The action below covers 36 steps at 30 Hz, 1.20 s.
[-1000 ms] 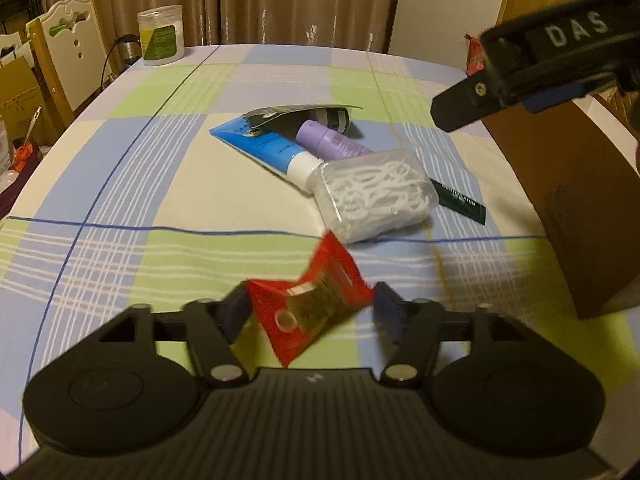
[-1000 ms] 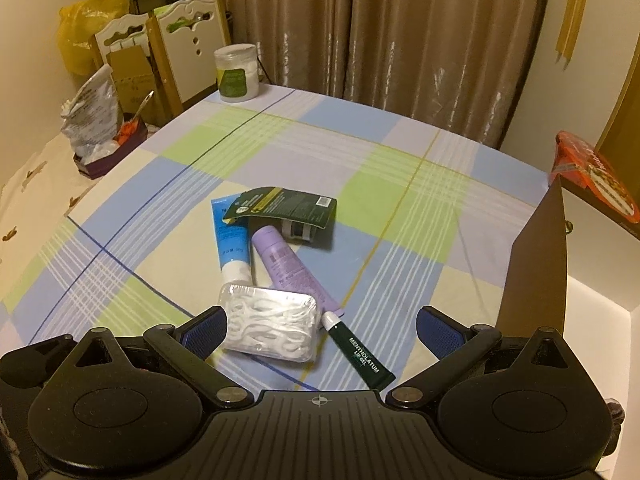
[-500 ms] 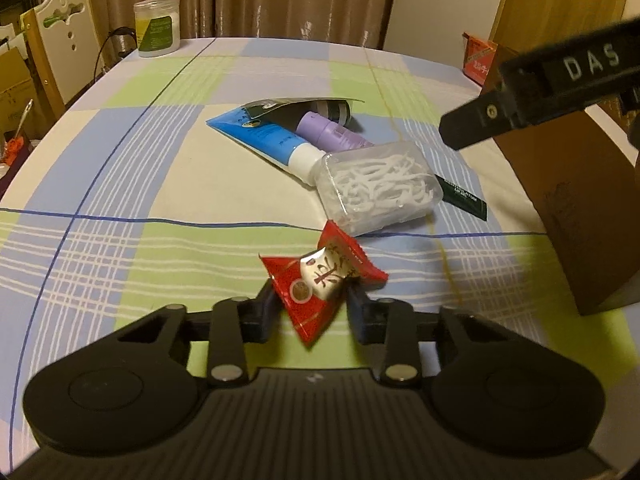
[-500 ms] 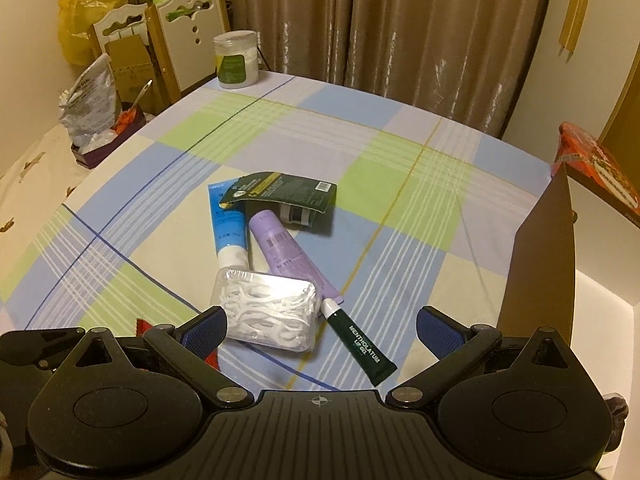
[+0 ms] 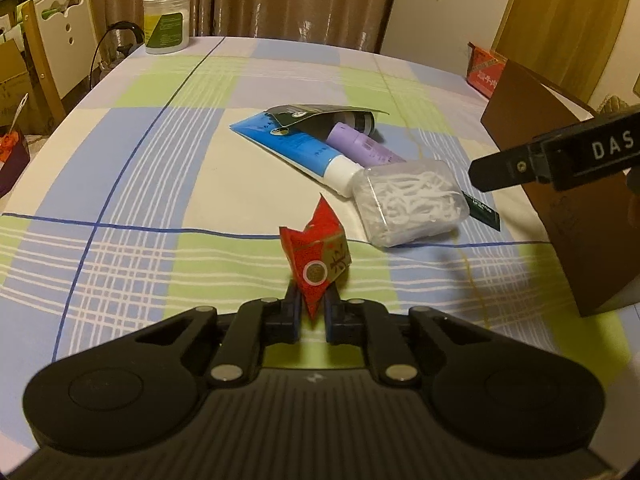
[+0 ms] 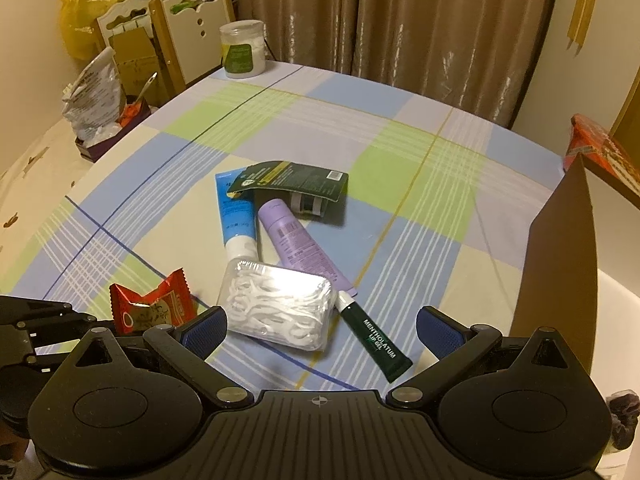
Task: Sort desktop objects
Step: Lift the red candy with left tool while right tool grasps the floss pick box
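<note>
The left tool (image 5: pixel 311 307) pinches the red snack packet (image 5: pixel 318 255) by its lower corner above the surface (image 5: pixel 168 184) (light, crinkly, likely slippery foil), while the right tool (image 6: pixel 320 326) gapes wide.

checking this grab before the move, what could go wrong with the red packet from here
The left gripper pinches only the bottom corner of the red snack packet, so the slick wrapper may slip or twist out. The right gripper hangs open close beside it, over the floss pick box; the two grippers could bump if either swings across.
</note>
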Each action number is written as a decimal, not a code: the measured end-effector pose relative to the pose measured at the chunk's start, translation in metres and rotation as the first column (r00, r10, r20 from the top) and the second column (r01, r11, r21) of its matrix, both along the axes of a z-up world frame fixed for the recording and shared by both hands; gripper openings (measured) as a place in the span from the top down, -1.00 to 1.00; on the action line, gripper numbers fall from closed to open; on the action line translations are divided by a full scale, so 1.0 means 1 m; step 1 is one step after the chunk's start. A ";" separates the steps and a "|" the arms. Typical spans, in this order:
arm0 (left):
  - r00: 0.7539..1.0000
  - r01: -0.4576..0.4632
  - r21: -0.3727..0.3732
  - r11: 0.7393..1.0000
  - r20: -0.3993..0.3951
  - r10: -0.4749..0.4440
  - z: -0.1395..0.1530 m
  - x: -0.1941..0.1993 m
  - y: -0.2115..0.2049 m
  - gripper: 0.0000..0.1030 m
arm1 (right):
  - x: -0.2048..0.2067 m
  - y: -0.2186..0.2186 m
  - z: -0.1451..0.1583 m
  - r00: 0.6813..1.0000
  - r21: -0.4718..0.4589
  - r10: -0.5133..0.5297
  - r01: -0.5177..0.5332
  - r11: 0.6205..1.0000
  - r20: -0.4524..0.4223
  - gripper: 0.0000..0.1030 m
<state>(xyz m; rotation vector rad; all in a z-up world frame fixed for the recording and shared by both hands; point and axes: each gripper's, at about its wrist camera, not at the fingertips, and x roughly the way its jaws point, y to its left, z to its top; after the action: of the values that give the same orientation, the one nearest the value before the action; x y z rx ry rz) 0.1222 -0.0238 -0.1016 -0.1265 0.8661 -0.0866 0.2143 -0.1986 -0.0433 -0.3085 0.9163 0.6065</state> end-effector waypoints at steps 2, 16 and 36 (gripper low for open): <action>1.000 0.003 -0.004 1.000 0.004 -0.003 0.001 -0.003 0.000 0.87 | 0.000 0.002 -0.003 1.000 -0.004 0.004 -0.004 1.000 -0.007 -1.00; 0.999 -0.024 0.011 1.000 0.032 0.024 0.010 -0.022 0.018 0.88 | 0.011 0.028 -0.032 0.993 0.044 -0.102 0.105 0.994 -0.066 -1.00; 0.998 -0.047 -0.005 0.999 0.039 0.047 0.012 -0.032 0.055 0.88 | 0.012 0.054 -0.061 0.977 -0.011 -0.214 0.213 0.977 -0.022 -0.65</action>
<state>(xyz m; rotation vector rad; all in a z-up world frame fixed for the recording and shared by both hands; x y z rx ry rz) 0.0900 0.0308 -0.0897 -0.1481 0.8238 -0.0463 0.2266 -0.1448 -0.1048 -0.2077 0.9605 0.4084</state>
